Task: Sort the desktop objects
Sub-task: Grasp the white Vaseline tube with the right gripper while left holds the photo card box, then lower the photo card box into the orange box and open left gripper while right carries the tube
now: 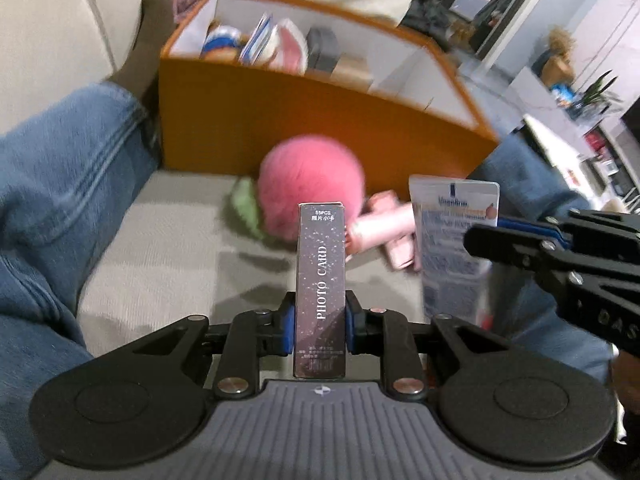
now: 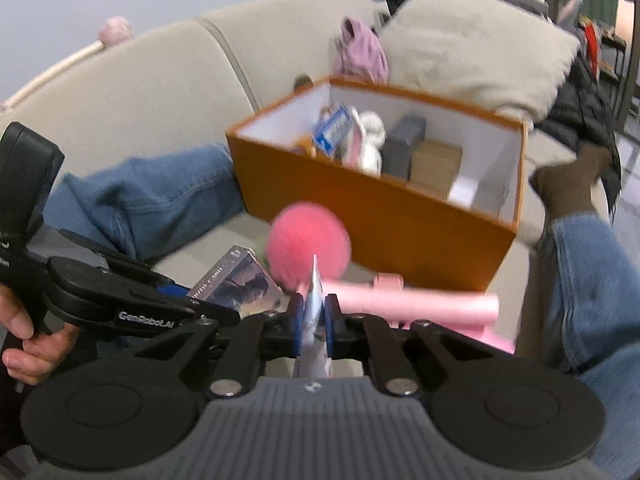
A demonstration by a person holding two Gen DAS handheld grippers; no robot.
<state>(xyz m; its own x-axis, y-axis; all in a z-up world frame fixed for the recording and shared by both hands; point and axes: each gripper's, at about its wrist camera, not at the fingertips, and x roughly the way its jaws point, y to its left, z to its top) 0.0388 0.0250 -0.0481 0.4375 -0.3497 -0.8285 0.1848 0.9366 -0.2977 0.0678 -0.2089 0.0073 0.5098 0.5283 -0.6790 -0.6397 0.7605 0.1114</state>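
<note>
pink pompom fronting orange box, open top

Left claw grips upright photo card box.

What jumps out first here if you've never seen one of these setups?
Probably the fluffy pink pompom lying on the sofa cushion right in front of the big orange box. Next, the left gripper pinching a dark photo card box upright, and the right gripper clamped on a flat white tube.
</note>
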